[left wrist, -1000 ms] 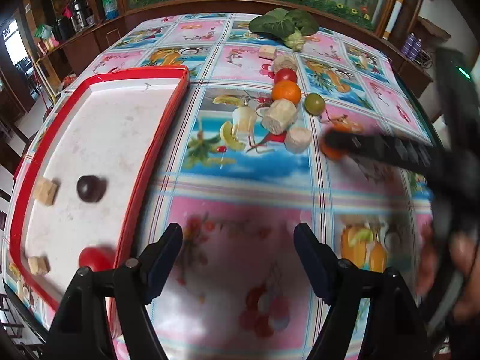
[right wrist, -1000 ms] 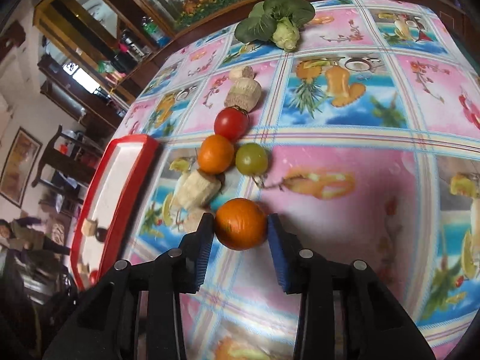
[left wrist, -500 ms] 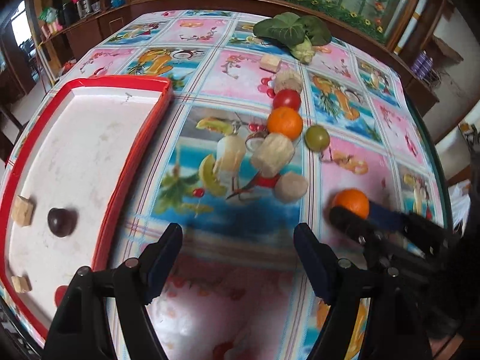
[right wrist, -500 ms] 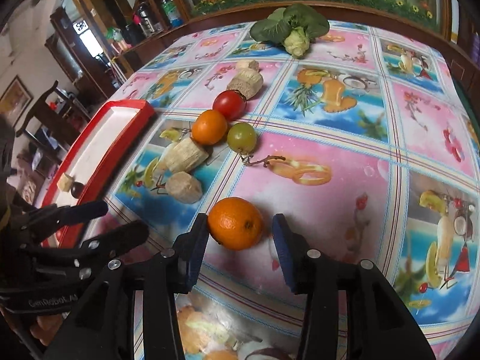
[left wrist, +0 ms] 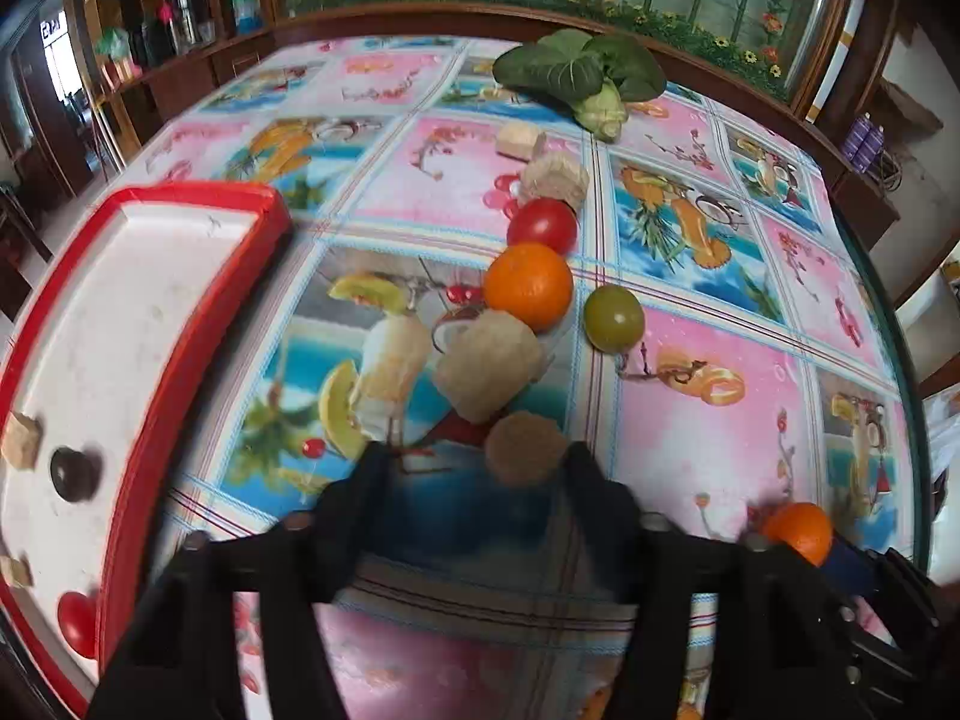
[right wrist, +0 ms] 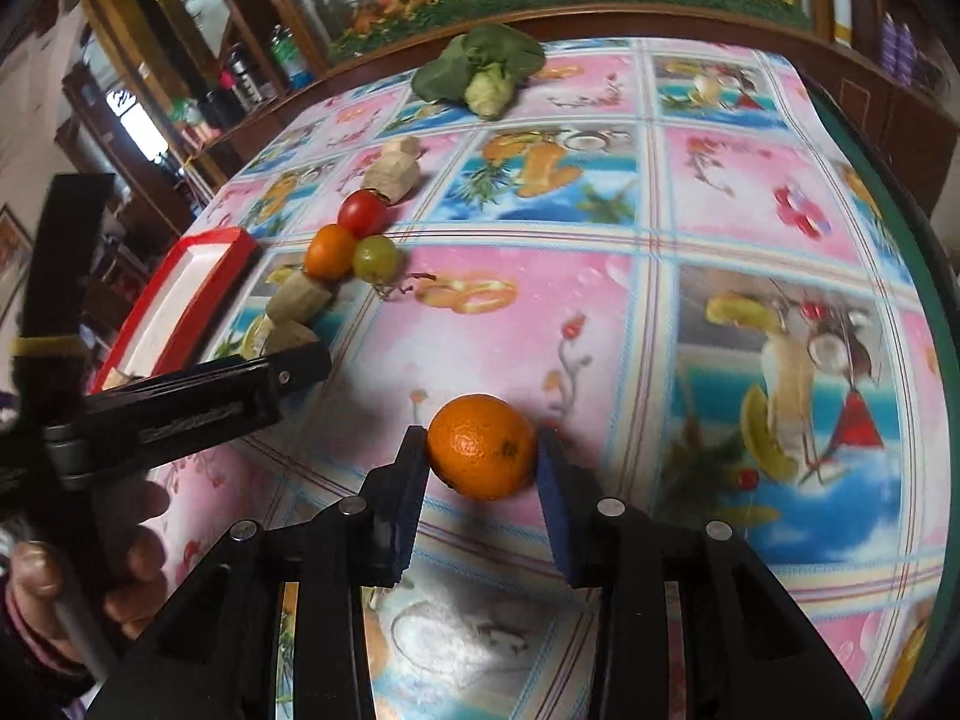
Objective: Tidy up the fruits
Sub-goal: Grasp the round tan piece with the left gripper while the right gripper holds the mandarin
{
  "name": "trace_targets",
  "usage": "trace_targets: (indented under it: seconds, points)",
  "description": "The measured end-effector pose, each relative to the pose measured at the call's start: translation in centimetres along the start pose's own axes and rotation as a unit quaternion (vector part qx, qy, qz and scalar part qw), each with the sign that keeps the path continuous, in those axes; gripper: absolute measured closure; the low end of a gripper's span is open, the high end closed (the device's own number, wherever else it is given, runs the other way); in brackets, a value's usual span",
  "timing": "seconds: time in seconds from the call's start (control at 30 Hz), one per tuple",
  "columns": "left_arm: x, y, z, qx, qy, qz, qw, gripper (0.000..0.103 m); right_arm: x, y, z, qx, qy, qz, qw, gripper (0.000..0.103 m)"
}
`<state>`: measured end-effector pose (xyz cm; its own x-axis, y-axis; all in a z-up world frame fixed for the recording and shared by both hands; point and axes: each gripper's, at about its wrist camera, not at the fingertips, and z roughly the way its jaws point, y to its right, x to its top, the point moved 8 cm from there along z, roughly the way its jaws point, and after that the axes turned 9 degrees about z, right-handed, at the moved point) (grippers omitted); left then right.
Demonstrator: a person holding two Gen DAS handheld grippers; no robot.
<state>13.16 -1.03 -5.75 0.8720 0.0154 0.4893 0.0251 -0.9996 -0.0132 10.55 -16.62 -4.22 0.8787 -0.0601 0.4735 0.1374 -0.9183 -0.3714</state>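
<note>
A round tan piece point(left wrist: 525, 447) lies between the fingers of my left gripper point(left wrist: 471, 462), whose jaws are closing. The right finger touches it and the left finger stands apart. Behind it run a bigger tan chunk point(left wrist: 489, 366), an orange point(left wrist: 528, 285), a green tomato point(left wrist: 613, 318) and a red tomato point(left wrist: 543, 225). My right gripper point(right wrist: 483, 462) is closing, both pads pressing a second orange point(right wrist: 483, 447) near the table's right front. The red-rimmed tray point(left wrist: 180, 360) at left holds a dark fruit point(left wrist: 72, 474), a red tomato point(left wrist: 78, 624) and tan cubes point(left wrist: 21, 441).
A leafy green vegetable point(left wrist: 576, 69) lies at the far edge of the patterned tablecloth, with two more tan pieces point(left wrist: 555, 177) in front of it. Wooden cabinets ring the table. A hand point(right wrist: 36, 576) holds the left gripper point(right wrist: 300, 360) at the left of the right wrist view.
My left gripper has moved forward from beside the tray up to the row, and its jaws have narrowed around the tan piece. My right gripper has carried the orange away from the row.
</note>
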Motion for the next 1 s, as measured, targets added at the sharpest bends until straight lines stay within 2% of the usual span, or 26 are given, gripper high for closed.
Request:
trace_targets:
  seconds: [0.03, 0.27, 0.5, 0.77, 1.0]
  points:
    - [0.0, 0.0, -0.1, -0.006, 0.005, 0.004, 1.0, 0.074, -0.1, 0.1, -0.1, 0.0, 0.0, 0.003, 1.0, 0.068]
    - [-1.5, -0.5, -1.2, -0.067, -0.003, -0.004, 0.9977, 0.074, -0.5, -0.3, -0.5, -0.013, 0.007, -0.003, 1.0, 0.068]
    - [-4.2, -2.0, -4.0, -0.104, -0.001, 0.002, 0.9946, 0.074, -1.0, -1.3, -1.8, -0.035, 0.031, -0.022, 0.999, 0.068]
    - [-6.8, -2.7, -6.0, -0.098, 0.005, 0.043, 0.9943, 0.074, -3.0, -1.6, -3.0, -0.054, 0.034, -0.022, 0.998, 0.068]
    - [-7.0, -3.7, -6.9, -0.119, 0.008, 0.044, 0.9919, 0.074, -3.6, -3.4, -3.1, -0.057, 0.033, -0.012, 0.998, 0.068]
